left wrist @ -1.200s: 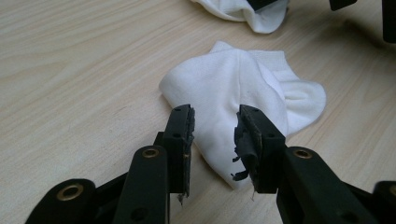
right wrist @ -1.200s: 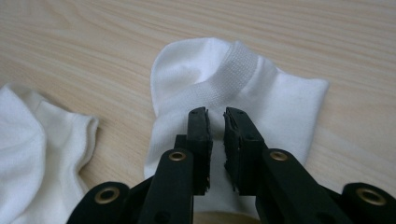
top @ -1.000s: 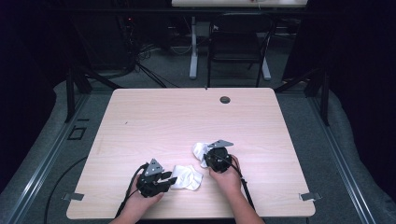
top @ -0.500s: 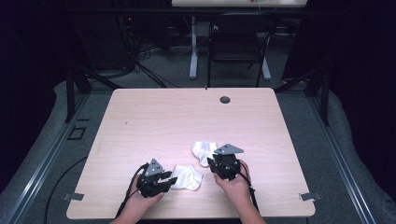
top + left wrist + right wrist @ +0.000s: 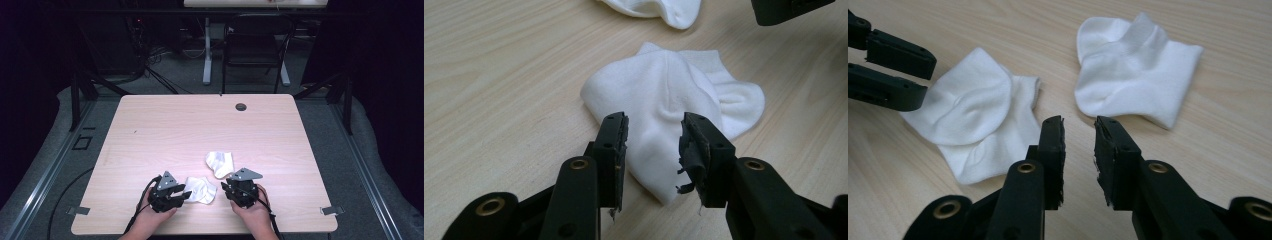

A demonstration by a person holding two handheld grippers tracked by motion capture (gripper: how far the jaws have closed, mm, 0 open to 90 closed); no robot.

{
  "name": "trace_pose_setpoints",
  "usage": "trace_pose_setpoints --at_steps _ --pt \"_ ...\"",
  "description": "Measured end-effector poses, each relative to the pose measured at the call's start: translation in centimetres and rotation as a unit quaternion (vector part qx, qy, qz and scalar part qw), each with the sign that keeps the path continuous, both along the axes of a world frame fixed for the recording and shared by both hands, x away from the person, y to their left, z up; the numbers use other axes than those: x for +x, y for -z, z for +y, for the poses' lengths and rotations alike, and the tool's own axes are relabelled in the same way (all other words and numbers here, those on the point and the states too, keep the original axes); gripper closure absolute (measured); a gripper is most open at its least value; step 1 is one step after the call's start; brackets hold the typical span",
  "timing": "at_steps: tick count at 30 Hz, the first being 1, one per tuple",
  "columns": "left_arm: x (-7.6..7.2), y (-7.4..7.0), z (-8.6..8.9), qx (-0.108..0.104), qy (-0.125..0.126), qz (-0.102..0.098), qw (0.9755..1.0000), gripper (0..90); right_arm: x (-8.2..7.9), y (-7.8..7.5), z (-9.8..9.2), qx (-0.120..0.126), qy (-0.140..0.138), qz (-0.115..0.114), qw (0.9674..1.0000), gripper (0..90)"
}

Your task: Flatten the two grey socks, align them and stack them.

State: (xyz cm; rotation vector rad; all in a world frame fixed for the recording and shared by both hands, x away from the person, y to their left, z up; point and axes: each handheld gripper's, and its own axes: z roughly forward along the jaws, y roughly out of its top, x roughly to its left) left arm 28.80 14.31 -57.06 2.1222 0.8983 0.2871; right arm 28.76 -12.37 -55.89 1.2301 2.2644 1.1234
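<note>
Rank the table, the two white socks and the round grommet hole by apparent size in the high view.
1. Table, by far the largest.
2. Far sock and near sock: look about alike, so no ranking between them.
3. Grommet hole, the smallest.

No legible text, label, brand, number or sign on anything.

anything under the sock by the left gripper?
The near sock lies crumpled on bare table; nothing pokes out around its edges. Whatever its folds cover cannot be seen. The left gripper straddles its corner, open.
</note>
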Motion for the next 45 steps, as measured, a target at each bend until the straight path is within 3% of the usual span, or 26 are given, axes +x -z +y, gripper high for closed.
trace_pose_setpoints --at_steps 8,13,19,24,27,32,38,45 --pt "-0.2 0.0 -0.5 0.002 0.007 -0.005 1.0000 62.0 0.1 0.5 1.2 0.015 -0.035 0.020 0.9991 83.9" --pt "-0.2 0.0 -1.1 -0.002 0.009 -0.005 0.9999 60.0 0.3 0.9 2.2 -0.003 -0.056 0.023 0.9982 83.7" --pt "-0.1 0.1 -3.0 0.003 0.023 -0.005 0.9997 59.1 0.8 1.7 2.7 -0.004 -0.053 0.032 0.9980 83.1" --pt "0.1 0.8 -3.8 0.024 0.020 -0.004 0.9995 64.5 1.0 2.2 2.7 0.005 -0.053 0.041 0.9977 82.9" --pt "0.1 0.5 -3.5 0.022 0.021 -0.001 0.9995 75.1 0.9 2.1 2.8 -0.008 -0.059 0.038 0.9975 83.7" --pt "0.0 0.1 -3.0 0.015 0.021 0.001 0.9997 83.7 0.8 2.2 2.9 -0.010 -0.058 0.032 0.9977 85.3" --pt "0.1 -0.6 -1.7 0.005 0.015 0.000 0.9999 86.2 0.8 2.2 2.8 -0.012 -0.062 0.034 0.9974 86.0" --pt "0.5 -1.2 0.8 0.007 -0.023 0.010 0.9997 83.3 0.6 2.1 2.4 -0.023 -0.063 0.038 0.9970 86.1"
